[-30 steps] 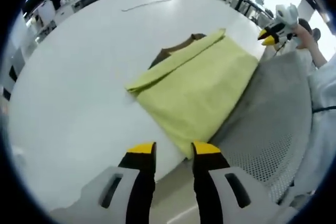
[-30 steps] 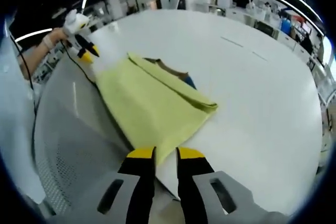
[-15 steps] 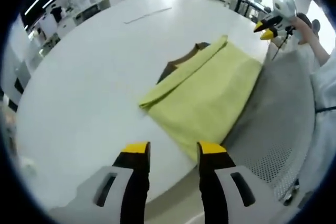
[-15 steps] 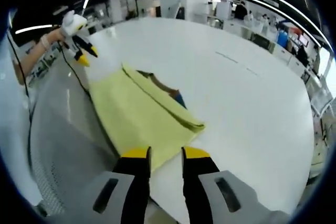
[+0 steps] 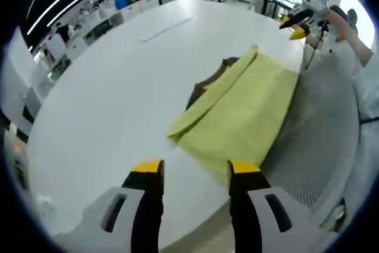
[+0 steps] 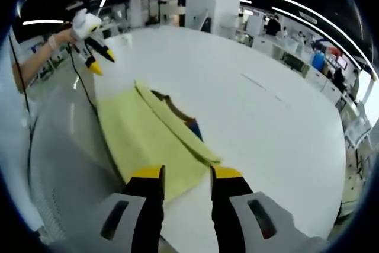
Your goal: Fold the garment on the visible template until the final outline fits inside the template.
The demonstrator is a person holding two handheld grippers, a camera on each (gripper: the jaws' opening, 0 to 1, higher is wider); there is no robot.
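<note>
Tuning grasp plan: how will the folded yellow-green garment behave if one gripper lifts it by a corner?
Likely floppy: the garment lies flat in soft layers, so the fold would probably open. Probably light. Its edge overhangs the white table, so a push may slide it off.

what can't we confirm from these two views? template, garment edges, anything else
- Template: in the left gripper view a dark brown patch peeks out past the folded yellow garment; the garment covers the rest, so its outline can't be judged.
- Garment's near edge: in the right gripper view the right tool overlaps it.
- A bluish bit by the fold: too small to identify.
- Thin strips on the white table: too small to identify.
</note>
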